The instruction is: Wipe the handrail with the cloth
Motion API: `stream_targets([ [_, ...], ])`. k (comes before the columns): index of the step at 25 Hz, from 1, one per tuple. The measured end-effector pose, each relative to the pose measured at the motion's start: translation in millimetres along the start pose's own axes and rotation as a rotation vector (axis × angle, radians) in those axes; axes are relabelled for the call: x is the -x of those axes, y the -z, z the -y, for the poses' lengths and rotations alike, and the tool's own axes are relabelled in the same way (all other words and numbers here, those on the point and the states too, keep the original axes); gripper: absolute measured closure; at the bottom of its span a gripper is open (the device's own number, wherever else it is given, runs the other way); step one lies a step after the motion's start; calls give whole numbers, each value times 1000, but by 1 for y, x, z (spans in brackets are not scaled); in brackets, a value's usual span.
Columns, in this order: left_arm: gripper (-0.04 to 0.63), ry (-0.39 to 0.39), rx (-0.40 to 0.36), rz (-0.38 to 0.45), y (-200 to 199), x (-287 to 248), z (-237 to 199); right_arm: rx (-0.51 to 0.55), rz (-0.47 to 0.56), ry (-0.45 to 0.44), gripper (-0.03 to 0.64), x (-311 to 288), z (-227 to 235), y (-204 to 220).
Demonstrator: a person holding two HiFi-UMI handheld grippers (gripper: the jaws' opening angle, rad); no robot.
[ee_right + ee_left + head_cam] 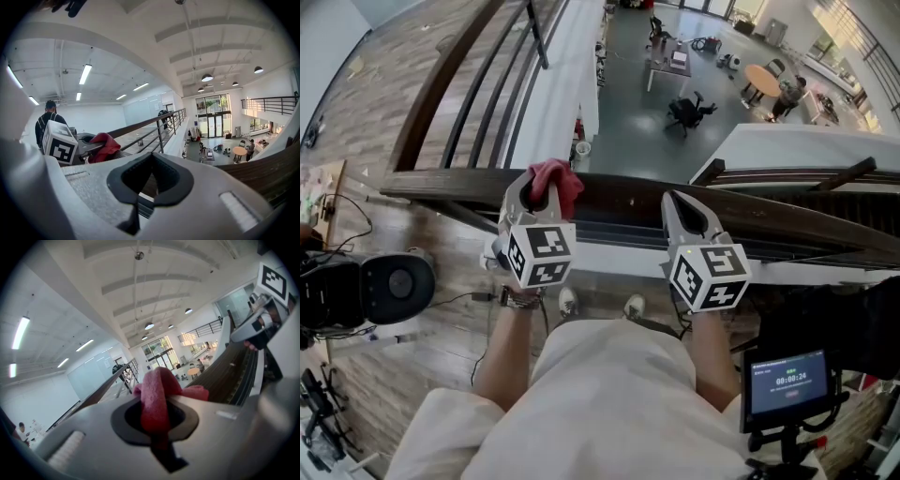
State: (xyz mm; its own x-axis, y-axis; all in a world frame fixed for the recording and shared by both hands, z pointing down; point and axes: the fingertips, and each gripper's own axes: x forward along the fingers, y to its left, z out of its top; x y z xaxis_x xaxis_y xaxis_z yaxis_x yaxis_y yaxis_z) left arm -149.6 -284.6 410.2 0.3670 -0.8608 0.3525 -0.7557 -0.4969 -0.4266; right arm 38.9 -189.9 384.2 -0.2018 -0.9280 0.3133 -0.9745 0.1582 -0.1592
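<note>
Dark wooden handrail point(787, 230) crosses beneath me. My left gripper point(539, 195) is clamped on the red cloth point(562, 176) at the rail. Only the right gripper view shows my right gripper point(677, 204) with jaws closed and empty.

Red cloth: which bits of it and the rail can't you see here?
Cloth: head view, its lower part sits behind the left gripper, so contact with the handrail can't be told.
Cloth's tail: left gripper view, swallowed between the fingers.
Handrail: head view, cut off at the right edge; right gripper covers a stretch.
</note>
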Motion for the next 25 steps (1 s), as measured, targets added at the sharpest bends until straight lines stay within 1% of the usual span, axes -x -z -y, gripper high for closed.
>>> stream_targets([
  [3,571,3,1,1,-2,-1,2,0,-1,3,614,1,3,-1],
  [9,571,6,-6,4,-29,7,22,-3,3,6,614,26,24,-14],
  [16,571,3,-2,5,-29,5,25,-5,3,12,614,28,29,-10],
  [25,571,10,-1,4,-31,2,41,-7,3,12,614,34,38,-2],
])
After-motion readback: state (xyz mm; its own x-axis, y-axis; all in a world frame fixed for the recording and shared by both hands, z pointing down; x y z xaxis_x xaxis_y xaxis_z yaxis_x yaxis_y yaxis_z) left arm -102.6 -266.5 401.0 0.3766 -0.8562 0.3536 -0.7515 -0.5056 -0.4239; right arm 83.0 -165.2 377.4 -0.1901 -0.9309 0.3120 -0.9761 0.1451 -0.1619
